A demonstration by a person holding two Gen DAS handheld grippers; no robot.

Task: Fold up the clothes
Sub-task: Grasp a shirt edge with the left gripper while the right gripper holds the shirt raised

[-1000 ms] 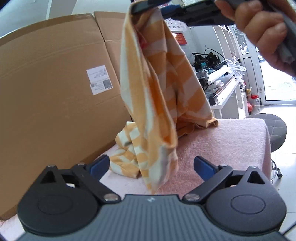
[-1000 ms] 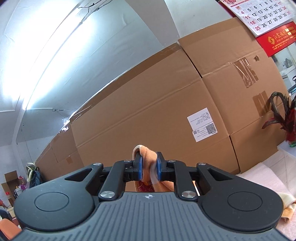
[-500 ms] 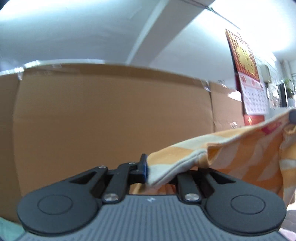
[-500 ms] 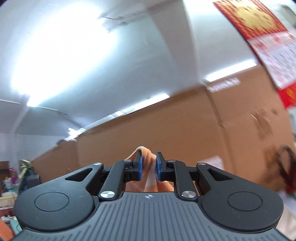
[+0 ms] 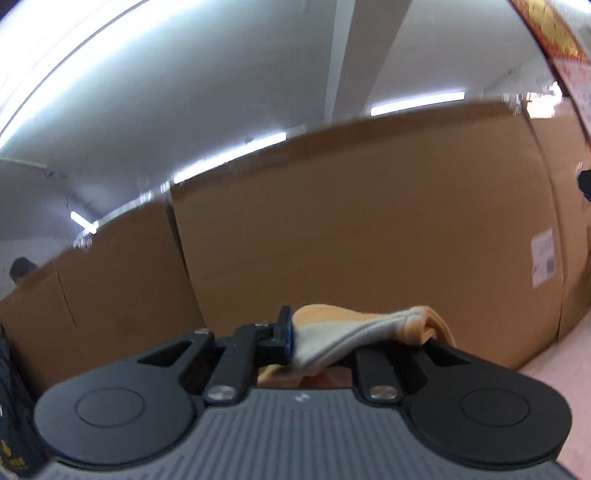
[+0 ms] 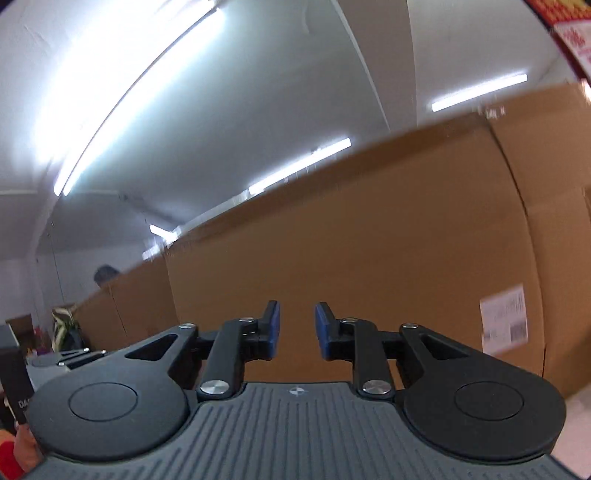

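Note:
In the left wrist view my left gripper (image 5: 317,338) is shut on a fold of the orange-and-white striped garment (image 5: 354,332), which drapes over the right finger and hides it. Only that bunched edge of the cloth shows; the rest hangs out of sight below. In the right wrist view my right gripper (image 6: 297,328) has its jaws opening, and nothing lies between the blue pads (image 6: 273,325). Both grippers point roughly level at the cardboard wall.
Tall cardboard boxes (image 5: 369,221) fill the view ahead, one bearing a white label (image 6: 504,319). A red calendar (image 5: 550,33) hangs at upper right. Ceiling strip lights (image 6: 140,92) run above. A person's head (image 6: 107,275) shows behind the boxes at left.
My right gripper let go of the striped cloth and its pads parted. My left gripper, open a second ago below the hanging garment, rose, closed on the cloth edge and still holds it.

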